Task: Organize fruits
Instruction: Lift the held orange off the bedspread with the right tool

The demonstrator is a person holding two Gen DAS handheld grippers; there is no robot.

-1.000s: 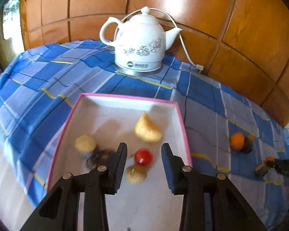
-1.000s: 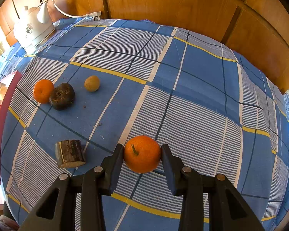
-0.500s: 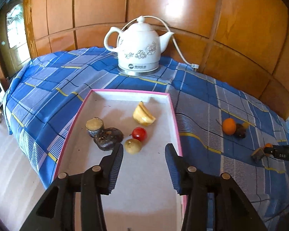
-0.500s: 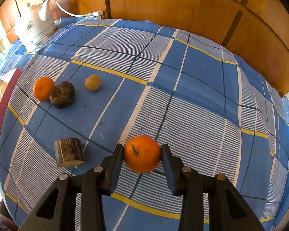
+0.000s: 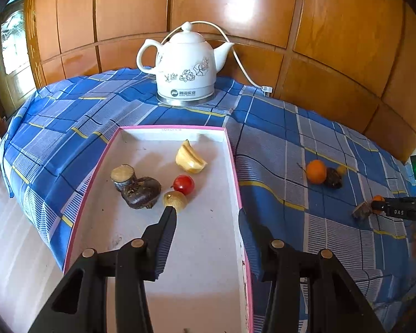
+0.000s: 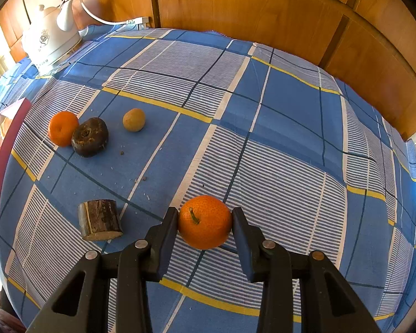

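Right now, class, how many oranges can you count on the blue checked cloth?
2. One orange sits between the right gripper's pads, near the log piece. The other orange lies farther off, touching a dark brown fruit. None seems hidden.

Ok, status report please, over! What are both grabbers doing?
Left gripper empty above the tray, jaws open. Right gripper shut on the orange, on the cloth. Wood chunk beside it, clear.

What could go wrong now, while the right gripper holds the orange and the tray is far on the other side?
1. The right gripper pinches the round orange at its sides only; it may slip or roll away during the carry.
2. The wood block lies close beside it and might be knocked.
3. The left gripper hangs open over the tray, possibly blocking the drop.
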